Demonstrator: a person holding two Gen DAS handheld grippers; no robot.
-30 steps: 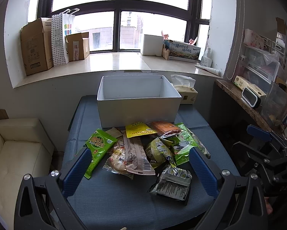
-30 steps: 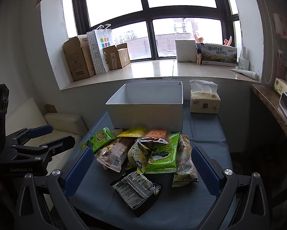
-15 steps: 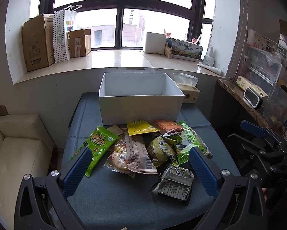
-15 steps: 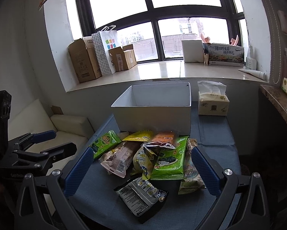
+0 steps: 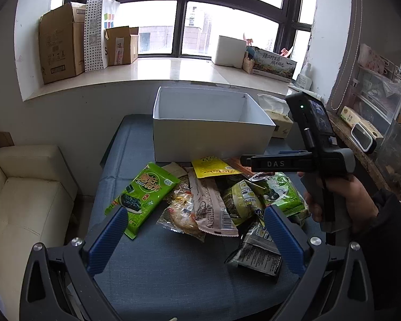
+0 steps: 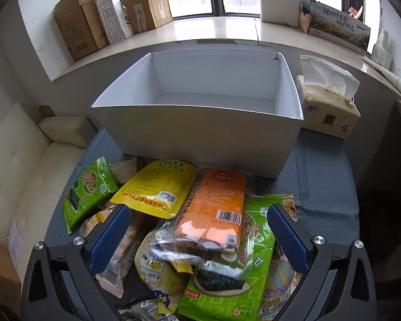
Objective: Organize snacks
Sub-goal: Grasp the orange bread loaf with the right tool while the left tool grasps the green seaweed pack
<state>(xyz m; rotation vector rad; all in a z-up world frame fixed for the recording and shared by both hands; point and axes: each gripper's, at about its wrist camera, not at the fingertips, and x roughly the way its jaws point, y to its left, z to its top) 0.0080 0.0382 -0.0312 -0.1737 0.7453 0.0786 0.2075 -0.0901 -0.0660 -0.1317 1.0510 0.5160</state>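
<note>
Bright dark-framed window [image 5: 184, 13], cardboard boxes [image 5: 61, 42] on pale sill, cream sofa [image 5: 26, 200] at left

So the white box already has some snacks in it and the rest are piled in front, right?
Not quite. The white box is empty; the right wrist view shows its bare floor. All the snacks are piled in front of it on the blue table.

My left gripper [image 5: 193, 236] hung over the near edge of the blue surface [image 5: 160, 275], jaws wide apart and empty. A heap of snack packets [image 5: 213, 200] lay mid-surface, a green seaweed pack [image 5: 144, 192] at its left side. Behind it the white box [image 5: 211, 131] stood open toward the far edge. My right gripper [image 5: 278, 163], gripped in my right hand [image 5: 344, 200], reached in over the heap's right side.
</note>
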